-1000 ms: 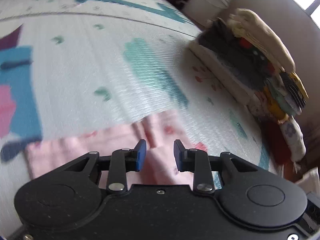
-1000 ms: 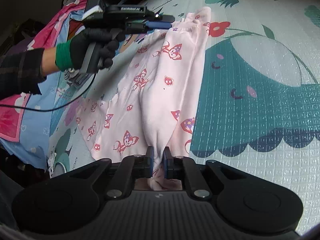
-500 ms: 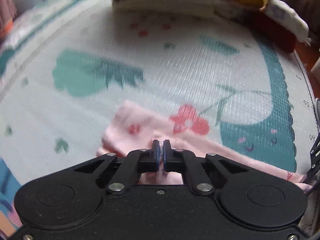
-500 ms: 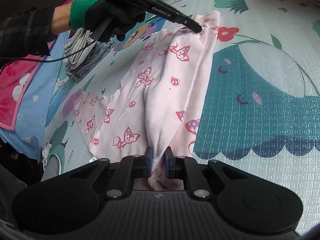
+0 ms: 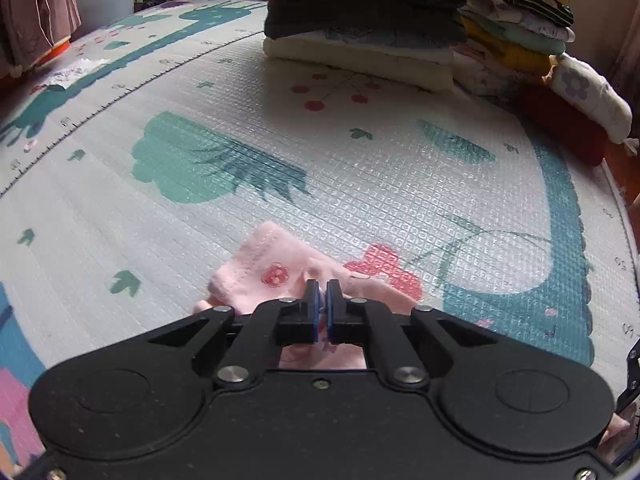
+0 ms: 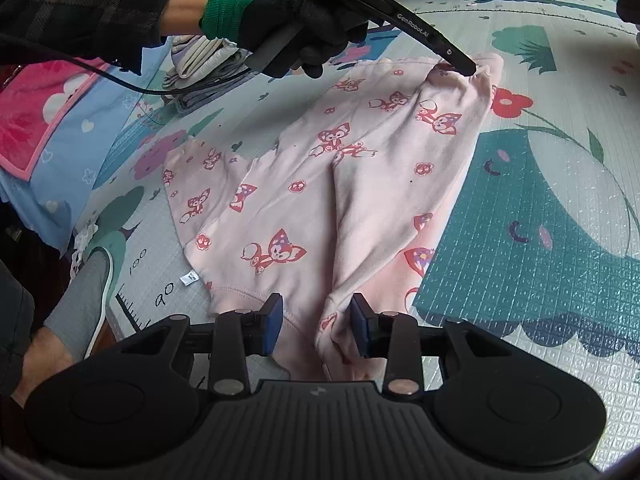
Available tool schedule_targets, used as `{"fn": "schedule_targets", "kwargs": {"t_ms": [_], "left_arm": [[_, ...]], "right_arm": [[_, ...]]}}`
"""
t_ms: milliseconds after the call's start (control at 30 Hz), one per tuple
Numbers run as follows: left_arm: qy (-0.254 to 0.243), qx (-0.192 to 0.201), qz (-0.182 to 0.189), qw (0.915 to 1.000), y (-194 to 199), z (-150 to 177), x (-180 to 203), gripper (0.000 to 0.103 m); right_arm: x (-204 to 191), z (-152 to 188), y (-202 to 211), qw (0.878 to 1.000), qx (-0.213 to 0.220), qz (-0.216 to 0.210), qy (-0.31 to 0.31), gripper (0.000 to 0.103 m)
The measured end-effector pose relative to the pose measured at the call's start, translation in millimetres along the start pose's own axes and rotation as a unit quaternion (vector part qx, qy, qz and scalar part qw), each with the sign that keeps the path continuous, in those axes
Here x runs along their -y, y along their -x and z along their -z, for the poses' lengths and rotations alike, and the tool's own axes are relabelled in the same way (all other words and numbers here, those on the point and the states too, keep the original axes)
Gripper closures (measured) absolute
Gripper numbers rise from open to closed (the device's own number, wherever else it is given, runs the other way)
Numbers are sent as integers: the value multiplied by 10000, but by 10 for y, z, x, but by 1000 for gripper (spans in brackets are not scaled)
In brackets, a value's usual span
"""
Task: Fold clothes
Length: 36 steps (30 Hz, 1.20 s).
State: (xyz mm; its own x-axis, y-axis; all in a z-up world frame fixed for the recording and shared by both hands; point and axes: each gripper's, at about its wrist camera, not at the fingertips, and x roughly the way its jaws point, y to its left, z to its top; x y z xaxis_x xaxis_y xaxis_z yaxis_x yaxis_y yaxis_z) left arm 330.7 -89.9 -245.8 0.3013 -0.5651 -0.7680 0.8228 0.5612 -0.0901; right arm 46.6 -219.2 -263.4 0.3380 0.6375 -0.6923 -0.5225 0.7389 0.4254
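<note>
- Two grippers work one pair of pink trousers (image 6: 360, 184), which lies spread on a patterned play mat (image 6: 540, 208).
- Left gripper (image 5: 321, 294): its jaws are pressed together on the far end of the trousers (image 5: 272, 268), pinching a bunch of the pink cloth.
- Seen from the right wrist, a black-gloved left hand (image 6: 296, 36) with a green cuff holds that gripper (image 6: 468, 67) at the trousers' far edge.
- Right gripper (image 6: 316, 320): its jaws are opening, with a fold of the near end between the blue pads (image 6: 272, 322); the cloth lies just beside the right pad.
- Folded clothes (image 5: 400, 28) sit stacked at the mat's far edge.
- A foot in a grey slipper (image 6: 86, 292) rests at the left.
</note>
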Motion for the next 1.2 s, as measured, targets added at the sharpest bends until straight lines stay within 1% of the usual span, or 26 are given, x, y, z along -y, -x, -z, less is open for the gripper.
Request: {"fn": "schedule_targets", "kwargs": {"t_ms": [67, 233, 267, 367, 400, 433, 467, 533, 567, 667, 767, 833, 867, 900, 933, 1000, 1067, 1100, 1133, 1167, 1200], "left_arm": [[13, 41, -7, 10000, 50, 3, -21, 101], [-47, 56, -127, 9999, 58, 43, 6, 101], [-73, 53, -147, 9999, 44, 51, 24, 101], [-430, 77, -460, 9980, -65, 51, 166, 101], [-623, 22, -630, 9961, -108, 61, 230, 100], [-816, -33, -800, 9934, -151, 70, 294, 95], [-834, -33, -858, 9928, -144, 66, 312, 95], [-739, 26, -899, 9932, -52, 43, 290, 88], [-732, 43, -953, 9927, 16, 38, 278, 88], [-642, 55, -861, 9942, 261, 91, 241, 88], [-580, -57, -339, 9977, 426, 248, 283, 88], [-711, -229, -122, 9971, 388, 387, 393, 88], [-727, -354, -110, 9967, 328, 449, 440, 88], [-789, -645, -174, 9946, 232, 523, 503, 88], [-896, -563, -270, 9940, 235, 563, 561, 88], [-703, -630, -214, 9953, 285, 556, 603, 87], [-813, -454, -86, 9956, 401, 573, 710, 87], [-900, -402, -1, 9951, 430, 598, 773, 84], [-947, -477, 88, 9943, 418, 630, 818, 78], [-1062, -810, 173, 9909, 354, 681, 872, 77], [-1278, -922, 212, 9873, 352, 704, 915, 77]], "right_arm": [[-27, 3, -1, 9999, -20, 28, 148, 65], [-136, 15, -27, 9977, -116, 128, 661, 56], [-160, 12, -36, 9970, -140, 135, 755, 54], [-208, 9, -51, 9952, -199, 132, 949, 49], [-199, 7, -46, 9956, -192, 120, 905, 49], [-184, 3, -40, 9963, -181, 106, 834, 49], [-168, -1, -21, 9967, -176, 115, 778, 49], [-144, -5, 33, 9973, -167, 153, 705, 49], [-139, -2, 76, 9974, -152, 167, 690, 49], [-146, 12, 227, 9971, -78, 254, 712, 50], [-185, -24, 338, 9948, 274, 416, 888, 56], [-210, -109, 295, 9922, 435, 451, 1074, 58], [-221, -163, 225, 9912, 432, 457, 1168, 59], [-226, -205, 139, 9900, 411, 465, 1266, 59], [-221, -230, 37, 9889, 318, 484, 1367, 59], [-180, -231, -202, 9871, -139, 641, 1459, 59], [-164, -209, -219, 9870, -127, 661, 1458, 59], [-162, -204, -204, 9876, -120, 655, 1419, 59], [-159, -199, -190, 9882, -112, 648, 1380, 59], [-152, -185, -189, 9881, -135, 664, 1381, 59], [-142, -167, -193, 9877, -169, 686, 1394, 59]]}}
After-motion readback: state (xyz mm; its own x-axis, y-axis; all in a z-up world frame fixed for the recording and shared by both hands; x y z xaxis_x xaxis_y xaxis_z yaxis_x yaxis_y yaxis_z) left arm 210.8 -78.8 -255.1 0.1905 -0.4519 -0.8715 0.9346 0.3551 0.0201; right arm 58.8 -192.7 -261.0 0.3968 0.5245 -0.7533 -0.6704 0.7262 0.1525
